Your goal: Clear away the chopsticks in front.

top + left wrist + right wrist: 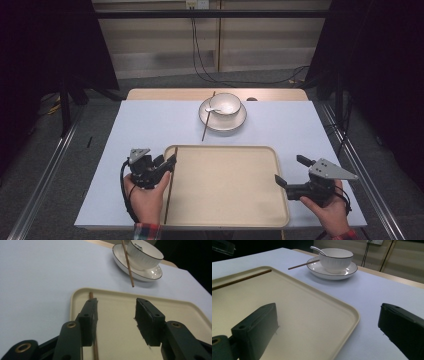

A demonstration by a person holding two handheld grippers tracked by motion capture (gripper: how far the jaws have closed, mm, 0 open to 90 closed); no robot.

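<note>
Looks like tableware being gathered onto the tray (227,200): one chopstick (170,187) already lying along the tray's left edge, running from 12 to 6 o'clock, with the left gripper (172,162) right over it, jaws apart and gripping nothing, one jaw just beside the stick's upper part in the left gripper view. Second chopstick (207,116) leaning on the plate (239,121) at 12 o'clock of the tray, well apart from both grippers; bowl (226,104) on that plate with a spoon (214,109) inside. Next move probably a reach forward to the far chopstick, calling for a low, flat approach and jaws closing across the thin stick without nudging plate or bowl. Left hand (146,192) at 9 o'clock of the tray, gripper pointing toward 2 o'clock. Right gripper (289,171) at 3 o'clock, held just off the tray's right rim, jaws wide apart and empty, pointing toward 10 o'clock; right hand (326,210) low at the table's near edge.
</note>
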